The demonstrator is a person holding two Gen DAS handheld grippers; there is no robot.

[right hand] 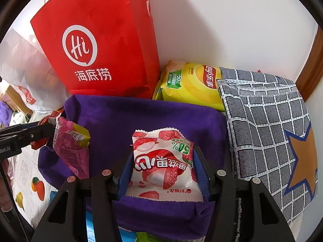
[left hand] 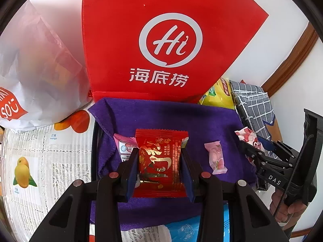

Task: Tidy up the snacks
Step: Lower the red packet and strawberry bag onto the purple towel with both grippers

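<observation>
Two crinkly foil snack packets (left hand: pixel 159 161) (right hand: pixel 163 165) above plush purple cloth (left hand: pixel 161 117).

"Hi" on red bag (left hand: pixel 161 40) (海底捞)

Red tote bag (left hand: pixel 171 40) with white "Hi" logo stands upright against white wall (right hand: pixel 232 20). Translucent white plastic bag (left hand: pixel 36 70) slumps to its left. Grey grid-pattern cloth (right hand: pixel 262 125) with orange star lies at right. Tablecloth (left hand: pixel 40 157) printed with newsprint and fruit covers table at left. Brown wooden trim (left hand: pixel 292 60) runs along wall at far right.
</observation>
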